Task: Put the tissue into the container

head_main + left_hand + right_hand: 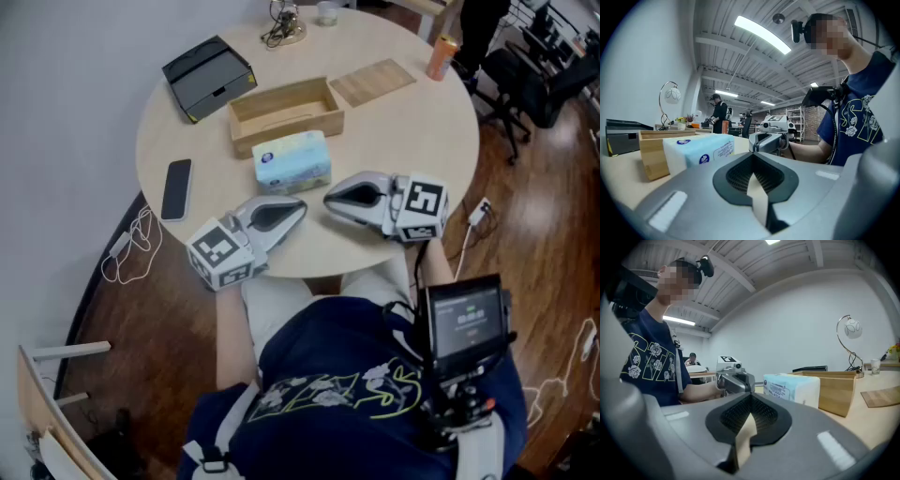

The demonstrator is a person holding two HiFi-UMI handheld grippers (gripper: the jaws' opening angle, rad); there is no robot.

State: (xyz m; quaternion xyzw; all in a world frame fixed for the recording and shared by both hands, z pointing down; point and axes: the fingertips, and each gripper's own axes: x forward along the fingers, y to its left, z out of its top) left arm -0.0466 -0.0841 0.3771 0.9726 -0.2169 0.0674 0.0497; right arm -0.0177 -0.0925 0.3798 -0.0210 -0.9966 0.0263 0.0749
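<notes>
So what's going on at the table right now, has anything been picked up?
Nothing is picked up yet. A person holds the left gripper and the right gripper low at the near edge of the round table, tips facing each other, jaws together and empty. The tissue pack lies on the table just in front of the open wooden box, not in it. A flat wooden lid lies beside the box.

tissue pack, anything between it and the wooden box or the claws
Nothing visible. The tissue pack lies just in front of the open wooden box, and only bare table separates it from the left claw and the right claw.
</notes>
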